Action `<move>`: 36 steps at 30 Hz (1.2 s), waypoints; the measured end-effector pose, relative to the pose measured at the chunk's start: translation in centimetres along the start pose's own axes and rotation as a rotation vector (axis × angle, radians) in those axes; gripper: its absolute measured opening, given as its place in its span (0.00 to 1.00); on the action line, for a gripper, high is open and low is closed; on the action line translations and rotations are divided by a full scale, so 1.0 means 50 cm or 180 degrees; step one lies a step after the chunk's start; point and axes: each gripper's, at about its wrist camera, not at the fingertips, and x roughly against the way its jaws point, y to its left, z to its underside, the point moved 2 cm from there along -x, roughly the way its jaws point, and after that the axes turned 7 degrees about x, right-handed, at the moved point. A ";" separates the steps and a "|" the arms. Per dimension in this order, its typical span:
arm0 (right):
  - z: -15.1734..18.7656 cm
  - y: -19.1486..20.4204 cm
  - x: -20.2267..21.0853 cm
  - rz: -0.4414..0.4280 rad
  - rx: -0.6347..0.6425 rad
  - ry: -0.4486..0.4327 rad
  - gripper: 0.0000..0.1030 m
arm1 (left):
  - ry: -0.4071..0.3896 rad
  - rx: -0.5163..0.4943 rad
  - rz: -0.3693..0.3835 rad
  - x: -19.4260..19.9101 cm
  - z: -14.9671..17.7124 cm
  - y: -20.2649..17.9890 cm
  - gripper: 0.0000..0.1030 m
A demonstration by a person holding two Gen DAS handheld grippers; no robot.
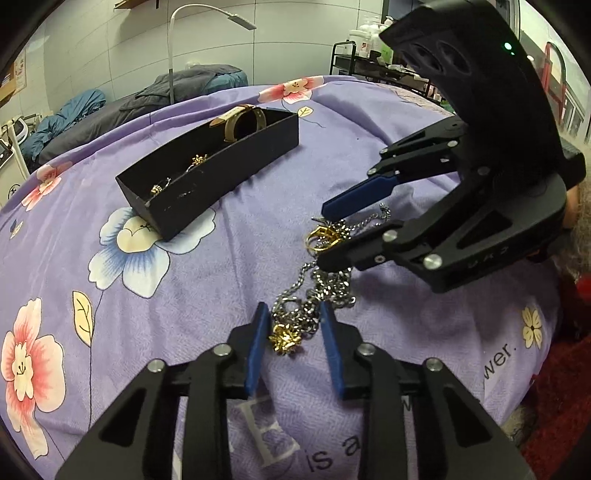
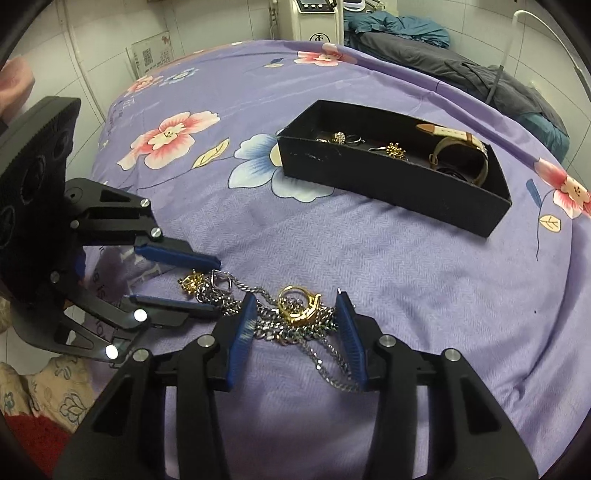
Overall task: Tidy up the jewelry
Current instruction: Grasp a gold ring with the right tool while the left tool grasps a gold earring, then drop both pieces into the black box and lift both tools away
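Note:
A tangle of silver chain [image 1: 317,291] lies on the purple floral cloth, with a gold flower brooch [image 1: 283,340] at its near end and a gold ring piece [image 1: 322,238] at its far end. My left gripper [image 1: 293,314] is open, its blue fingers either side of the brooch and chain. My right gripper [image 2: 297,299] is open around the gold ring piece [image 2: 298,304] and chain [image 2: 295,328]. It also shows in the left wrist view [image 1: 322,236]; the left gripper shows in the right wrist view [image 2: 218,288]. A black box [image 2: 391,177] holds a tan-strapped watch [image 2: 461,147] and small gold pieces.
The black box [image 1: 207,166] sits on the cloth beyond the chain pile. A dark blanket and a white lamp arm [image 1: 207,14] stand at the back. A cart with bottles [image 1: 365,48] is at the far right. The red floor [image 1: 554,424] lies past the cloth's right edge.

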 end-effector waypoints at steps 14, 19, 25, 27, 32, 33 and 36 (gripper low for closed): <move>0.027 -0.013 0.032 0.0035 -0.0104 -0.0162 0.25 | -0.0003 0.0222 -0.0004 0.028 0.019 0.008 0.22; 0.042 -0.027 0.062 0.0051 -0.0271 -0.0248 0.25 | -0.0008 0.0304 0.0020 0.035 0.027 0.013 0.19; 0.051 -0.049 0.089 0.0108 -0.0389 -0.0303 0.25 | -0.0108 0.0370 0.0046 0.051 0.014 0.016 0.17; 0.050 -0.056 0.093 0.0118 -0.0416 -0.0322 0.25 | -0.0162 0.0376 0.0056 0.061 0.005 0.018 0.17; 0.027 -0.070 0.099 0.0158 -0.0473 -0.0395 0.25 | -0.0309 0.0384 -0.0008 0.080 -0.030 0.031 0.17; 0.022 -0.073 0.099 0.0164 -0.0482 -0.0415 0.25 | -0.0330 0.0365 -0.0065 0.077 -0.042 0.036 0.17; -0.015 -0.087 0.098 0.0158 -0.0539 -0.0519 0.25 | -0.0426 0.0363 -0.0180 0.066 -0.086 0.050 0.17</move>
